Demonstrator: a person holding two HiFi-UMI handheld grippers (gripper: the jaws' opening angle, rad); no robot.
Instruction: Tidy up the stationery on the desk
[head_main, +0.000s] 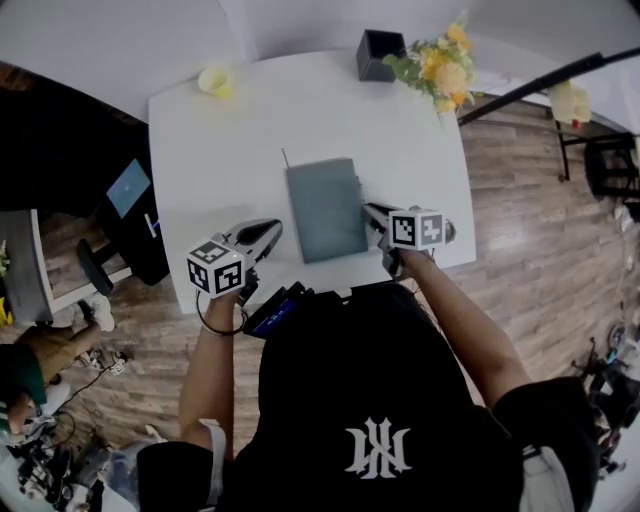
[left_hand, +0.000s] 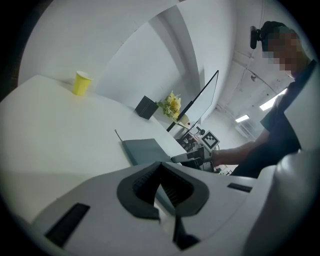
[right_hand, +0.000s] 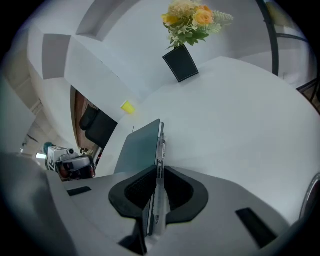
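A grey-green notebook (head_main: 325, 208) lies closed in the middle of the white desk (head_main: 220, 140), also seen in the left gripper view (left_hand: 145, 150). A clear pen (right_hand: 161, 150) lies along the notebook's (right_hand: 140, 147) right edge. My right gripper (right_hand: 159, 172) is shut on that pen, its pads tight on both sides, right beside the notebook's edge (head_main: 372, 213). My left gripper (head_main: 272, 232) hovers just left of the notebook near the desk's front edge, its jaws shut with nothing in them (left_hand: 161, 170).
A black pen holder (head_main: 378, 52) stands at the desk's far edge next to a bunch of yellow flowers (head_main: 440, 65). A yellow cup (head_main: 215, 80) sits at the far left corner. A dark chair (head_main: 130, 215) stands left of the desk.
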